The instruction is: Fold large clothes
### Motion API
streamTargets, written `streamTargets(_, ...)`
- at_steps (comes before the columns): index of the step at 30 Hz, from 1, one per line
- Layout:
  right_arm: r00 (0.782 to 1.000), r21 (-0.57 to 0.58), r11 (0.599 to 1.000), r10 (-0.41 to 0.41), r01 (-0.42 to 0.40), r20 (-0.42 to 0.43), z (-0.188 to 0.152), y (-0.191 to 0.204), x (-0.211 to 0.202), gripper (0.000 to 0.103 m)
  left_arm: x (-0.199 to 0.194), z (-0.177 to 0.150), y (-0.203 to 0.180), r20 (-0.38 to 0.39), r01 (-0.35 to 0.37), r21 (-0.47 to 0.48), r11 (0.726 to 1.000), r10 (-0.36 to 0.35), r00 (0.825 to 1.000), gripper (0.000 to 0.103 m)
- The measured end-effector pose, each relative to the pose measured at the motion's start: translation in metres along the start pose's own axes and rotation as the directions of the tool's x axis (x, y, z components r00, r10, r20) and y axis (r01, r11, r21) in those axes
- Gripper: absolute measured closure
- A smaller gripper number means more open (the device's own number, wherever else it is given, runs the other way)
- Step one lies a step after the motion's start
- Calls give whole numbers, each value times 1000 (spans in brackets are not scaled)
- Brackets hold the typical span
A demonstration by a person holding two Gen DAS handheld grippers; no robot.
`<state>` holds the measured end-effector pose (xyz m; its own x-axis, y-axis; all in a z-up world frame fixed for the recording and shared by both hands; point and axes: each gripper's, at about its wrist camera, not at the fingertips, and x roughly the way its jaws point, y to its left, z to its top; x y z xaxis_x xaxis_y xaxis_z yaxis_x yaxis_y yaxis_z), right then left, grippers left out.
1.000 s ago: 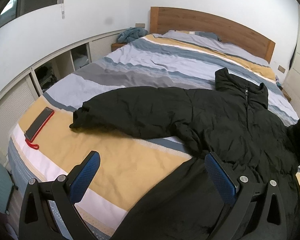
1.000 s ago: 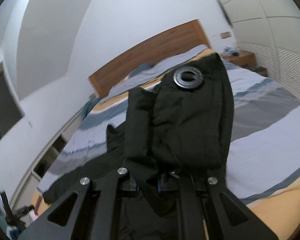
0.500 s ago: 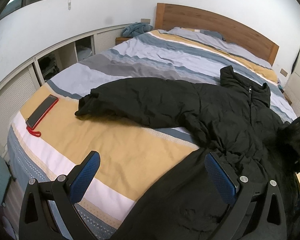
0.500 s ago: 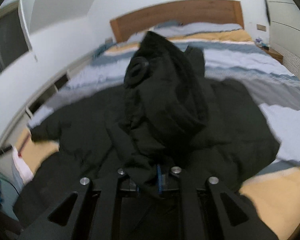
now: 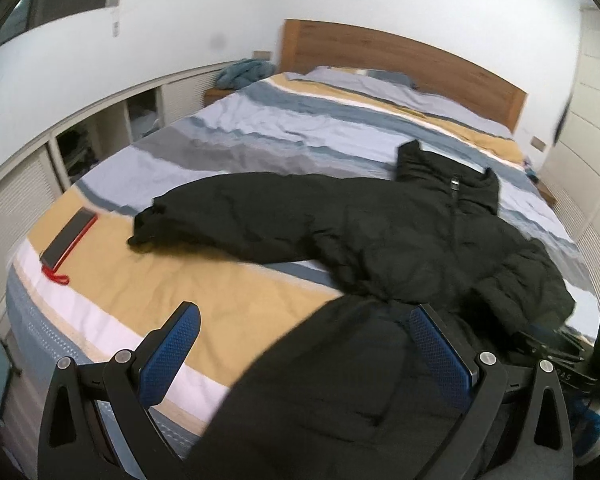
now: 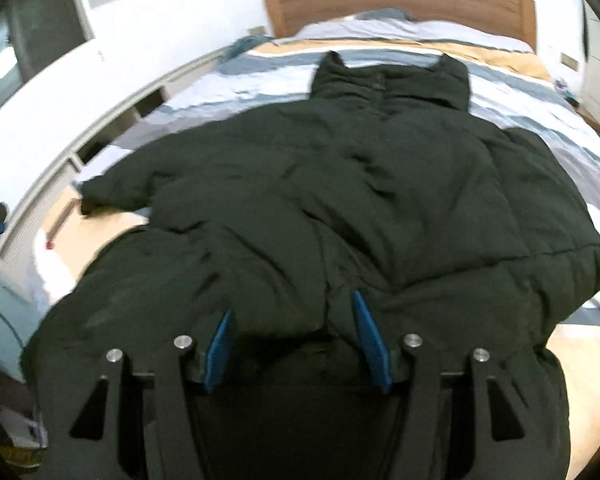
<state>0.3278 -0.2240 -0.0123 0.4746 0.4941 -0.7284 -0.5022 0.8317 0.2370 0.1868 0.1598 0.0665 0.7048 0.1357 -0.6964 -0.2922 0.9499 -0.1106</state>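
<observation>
Nearest the left wrist camera, the left gripper hangs over the foot of the bed with its jaws released and wide apart, nothing between the blue pads; the hem of the black puffer jacket lies below and between them. In the right wrist view the right gripper also has its jaws parted, blue pads to either side of a puffed fold at the jacket's lower edge; whether they touch the fabric cannot be told. The jacket lies spread front-up on the striped duvet, zip running up to the standing collar, one sleeve stretched out toward the bed's left side. Just beyond that cuff a phone in a red case rests on the yellow stripe. Farther back are the pillows, the wooden headboard, and a blue cloth on the nightstand.
</observation>
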Motion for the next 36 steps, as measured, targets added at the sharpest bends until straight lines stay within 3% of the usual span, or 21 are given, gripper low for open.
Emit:
streamTargets(3, 997, -15, 997, 76, -75, 32, -1, 5, -20, 46, 1, 0, -33, -36, 46, 47, 998, -44, 998, 1)
streamTargets(7, 994, -16, 998, 59, -58, 90, -3, -13, -53, 46, 16, -3, -87, -96, 118, 117, 986, -107, 990, 1)
streamTargets(11, 989, 38, 997, -67, 62, 133, -2, -58, -79, 46, 35, -5, -145, -123, 165, 186, 969, -144, 982, 1)
streamTargets(14, 972, 75, 980, -194, 185, 135, 2, -98, -90, 46, 56, -6, -193, -150, 211, 226, 951, -180, 972, 1)
streamTargets(18, 954, 131, 961, -261, 243, 145, 9, -140, -93, 46, 93, -9, -251, -192, 272, 258, 927, -227, 955, 1)
streamTargets(21, 950, 142, 955, -279, 260, 142, 14, -159, -84, 46, 124, -11, -284, -203, 282, 278, 918, -231, 952, 1)
streamTargets(24, 952, 140, 956, -276, 258, 130, 17, -170, -65, 46, 157, -17, -296, -226, 243, 278, 929, -182, 957, 1)
streamTargets(28, 964, 129, 964, -245, 231, 107, 15, -176, -37, 46, 198, -31, -277, -268, 162, 271, 949, -87, 959, 1)
streamTargets(36, 974, 119, 972, -215, 205, 77, 2, -184, -14, 46, 203, -32, -241, -293, 146, 225, 963, -77, 953, 0)
